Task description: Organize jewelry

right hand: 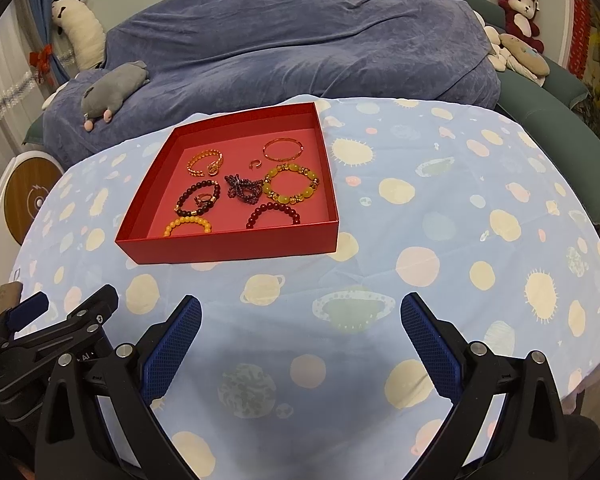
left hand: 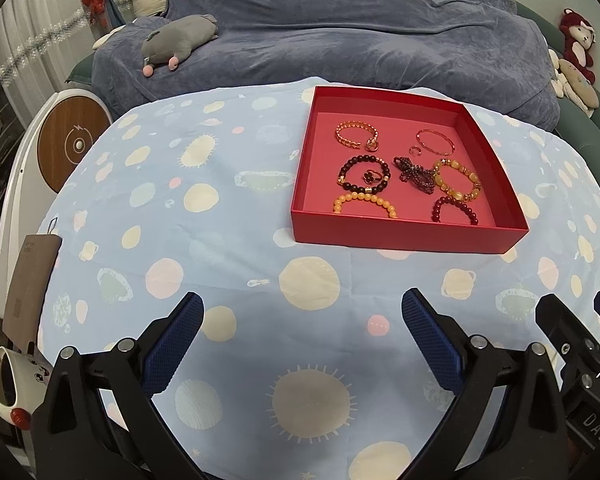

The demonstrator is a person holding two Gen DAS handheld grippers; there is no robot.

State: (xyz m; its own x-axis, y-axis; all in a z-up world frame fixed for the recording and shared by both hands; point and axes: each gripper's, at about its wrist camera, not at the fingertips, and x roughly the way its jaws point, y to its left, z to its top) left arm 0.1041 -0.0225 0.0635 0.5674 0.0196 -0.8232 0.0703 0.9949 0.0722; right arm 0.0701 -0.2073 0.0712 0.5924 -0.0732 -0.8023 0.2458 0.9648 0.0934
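Two claws, the left claw and the right claw, hover side by side above the near counter, jaws spread and empty. The red box sits farther back, holding bead bracelets and rings.

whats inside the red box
Inside the red box: a gold chain bracelet, thin bangle, dark bead bracelet around a ring, yellow bracelet. The near wall hides parts of two front bracelets.
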